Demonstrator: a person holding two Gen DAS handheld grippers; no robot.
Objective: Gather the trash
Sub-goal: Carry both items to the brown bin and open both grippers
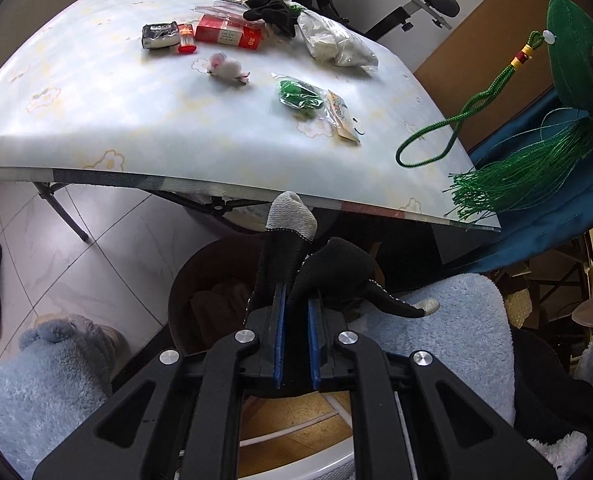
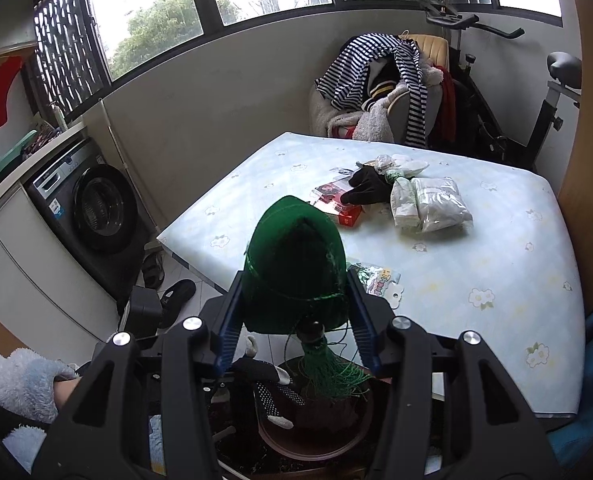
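My left gripper is shut on a black glove with grey fingertips, held below the table edge over a round brown bin. My right gripper is shut on a green felt ornament whose tassel hangs above the same bin. That ornament also shows at the right of the left wrist view. On the table lie a red box, an orange lighter, a foil pack, a second black glove, a white bag and a green packet.
A pink-white fluffy toy lies mid-table. A washing machine and shoes are left of the table, a clothes-covered chair and an exercise bike behind it. Blue fleece sleeves flank the bin.
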